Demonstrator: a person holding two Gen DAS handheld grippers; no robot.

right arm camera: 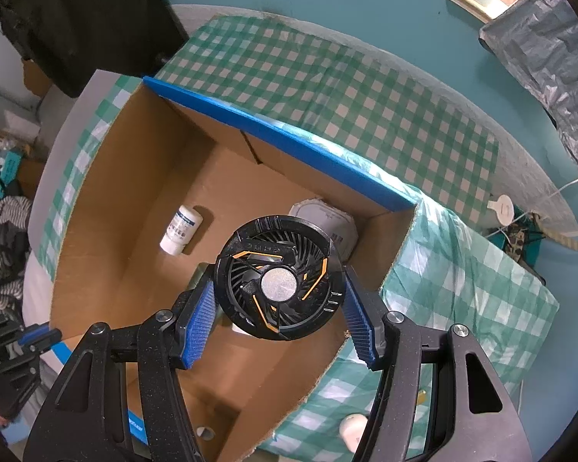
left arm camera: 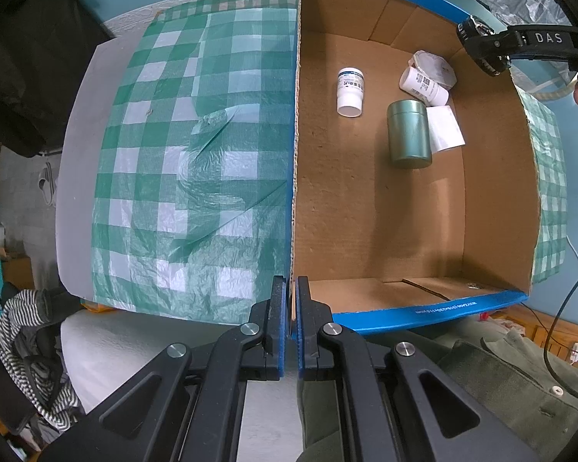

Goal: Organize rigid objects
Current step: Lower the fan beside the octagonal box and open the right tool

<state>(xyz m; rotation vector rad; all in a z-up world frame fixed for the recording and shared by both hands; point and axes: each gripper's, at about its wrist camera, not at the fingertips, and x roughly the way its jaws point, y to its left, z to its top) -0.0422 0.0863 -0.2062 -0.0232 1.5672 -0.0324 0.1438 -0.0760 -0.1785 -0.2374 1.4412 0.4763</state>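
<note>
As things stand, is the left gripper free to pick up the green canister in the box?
Probably not: the left gripper is shut on the cardboard box wall. The green canister lies unobstructed.

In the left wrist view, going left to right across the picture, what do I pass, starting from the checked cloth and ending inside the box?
Green checked tablecloth → blue-edged left wall of the cardboard box → white bottle with the blue label → green canister → white card.
</note>
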